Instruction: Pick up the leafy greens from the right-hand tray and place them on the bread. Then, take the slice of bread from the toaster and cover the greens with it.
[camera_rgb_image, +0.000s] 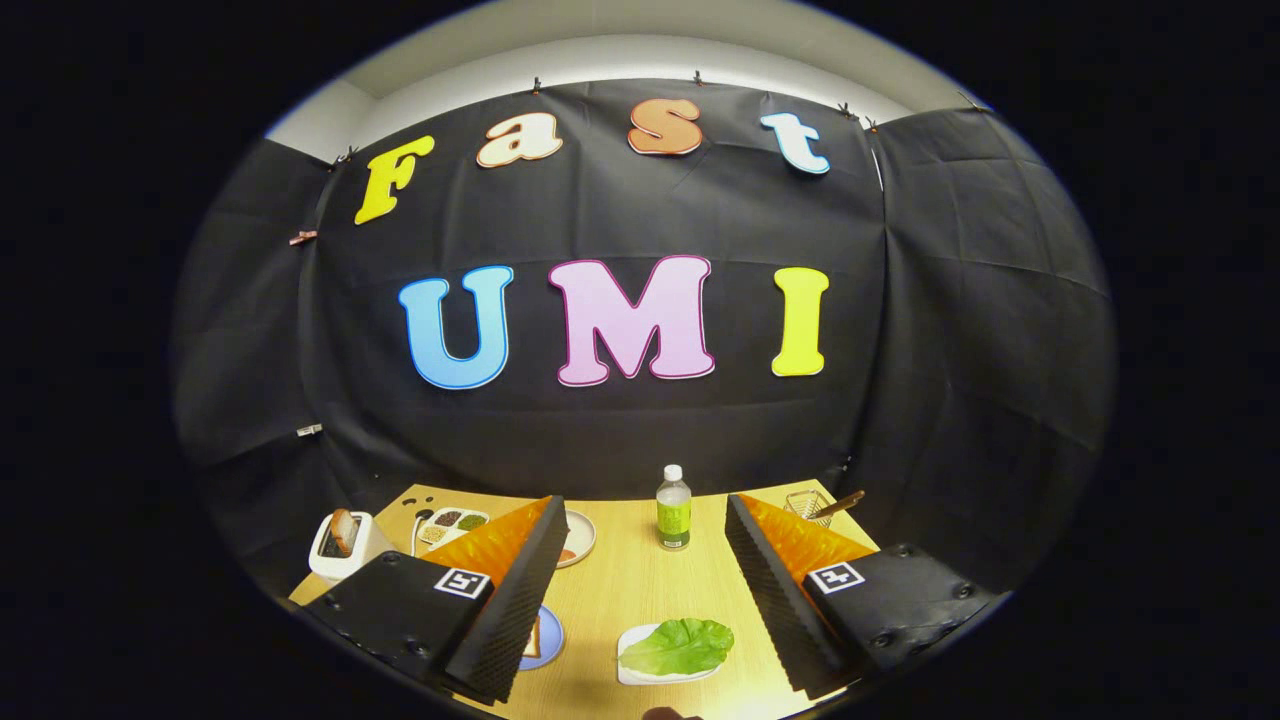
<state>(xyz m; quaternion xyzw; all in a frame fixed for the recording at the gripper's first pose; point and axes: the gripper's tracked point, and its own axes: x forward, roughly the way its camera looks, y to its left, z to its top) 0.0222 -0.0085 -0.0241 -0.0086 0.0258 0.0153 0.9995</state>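
1. The gripper (640, 600) hangs above a light wooden table (620, 580) with its two fingers spread wide apart and nothing between the pads; each finger has a black ribbed pad, an orange back and a square black-and-white marker.
2. Using the green bottle (674, 509) as the landmark: nearest to the camera, well on this side of the bottle and between the two fingers, a leafy green (680, 645) lies flat on a small white tray (632, 672). The leaf overhangs the tray's far and right edges. Neither finger touches it.
3. Nearer than the bottle and to its left, a blue plate (549, 640) peeks out from behind the left finger, with a slice of bread (535, 637) on it, mostly hidden by that finger.
4. Left of the bottle, at about its depth, a round plate (580, 537) shows partly behind the left finger's orange back; what it carries I cannot tell.
5. Further left of the bottle stands a white divided tray (452, 524) with small portions of food.
6. Leftmost of all from the bottle sits a white toaster (336, 548) with a slice of toast (343, 530) standing up in its slot.
7. Right of the bottle and slightly beyond it, a clear glass container (806, 506) holds a wooden-handled utensil (840, 504) leaning outward.
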